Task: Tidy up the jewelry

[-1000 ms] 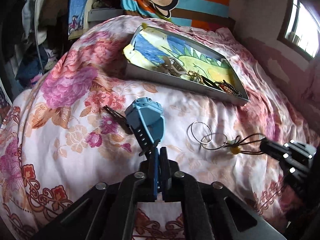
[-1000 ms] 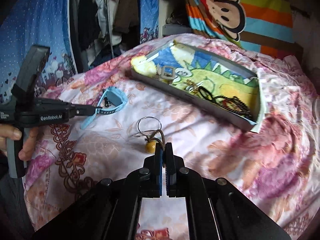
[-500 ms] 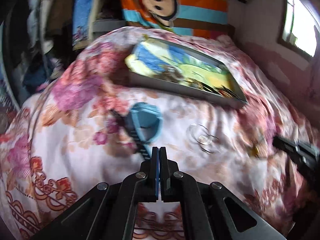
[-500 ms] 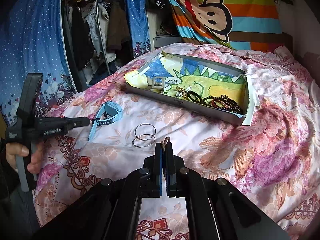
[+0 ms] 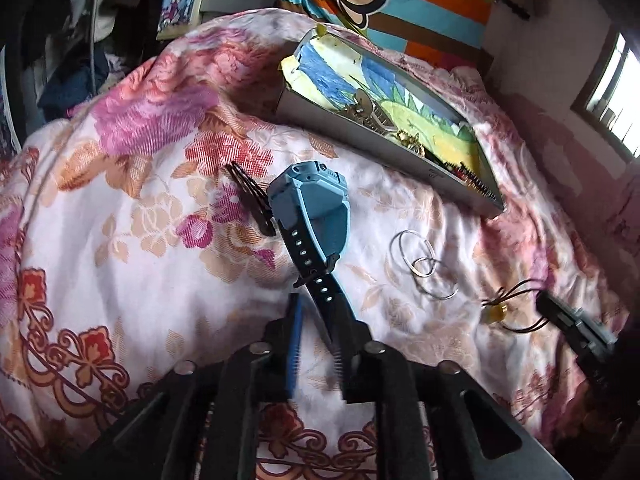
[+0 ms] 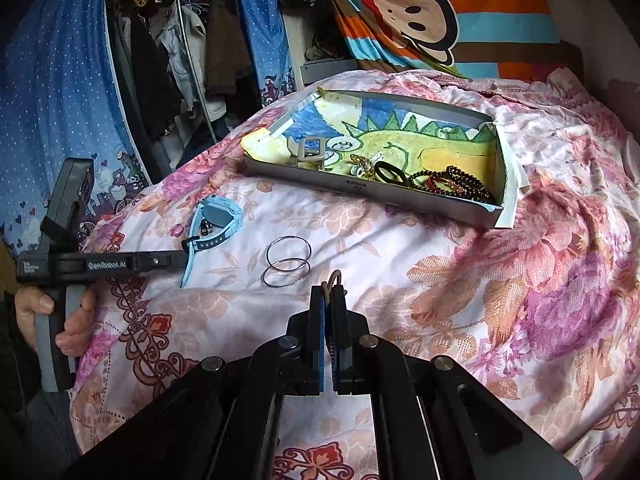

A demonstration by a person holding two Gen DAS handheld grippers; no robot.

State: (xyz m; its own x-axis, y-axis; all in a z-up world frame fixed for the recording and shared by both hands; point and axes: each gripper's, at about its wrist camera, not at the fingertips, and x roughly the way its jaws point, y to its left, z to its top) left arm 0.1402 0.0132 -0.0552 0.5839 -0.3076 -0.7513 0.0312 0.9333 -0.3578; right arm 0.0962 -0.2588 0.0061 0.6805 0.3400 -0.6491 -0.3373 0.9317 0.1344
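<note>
A light-blue watch (image 5: 310,208) lies on the floral bedspread, its dark strap running back between the fingers of my left gripper (image 5: 320,314). Those jaws are opening, and a gap shows between the blue left pad (image 5: 294,344) and the strap. In the right wrist view the same watch (image 6: 218,220) sits at the left gripper's (image 6: 187,258) tips. My right gripper (image 6: 330,292) is shut on a brown cord hair tie (image 6: 335,278). The tie's yellow bead (image 5: 496,314) hangs in front of the right gripper (image 5: 548,306). The jewelry tray (image 6: 360,189) sits beyond.
Two thin silver bangles (image 6: 288,262) lie overlapped on the bedspread between the grippers. A black hair clip (image 5: 252,204) lies left of the watch. The tray (image 5: 384,154) holds bead bracelets, a black band and small pieces. A person's hand (image 6: 36,308) grips the left tool.
The left gripper's jaws, shut on the watch strap before, have parted. The watch has sunk onto the bedspread. The right gripper stays shut on the hair tie and both views have rolled a little.
</note>
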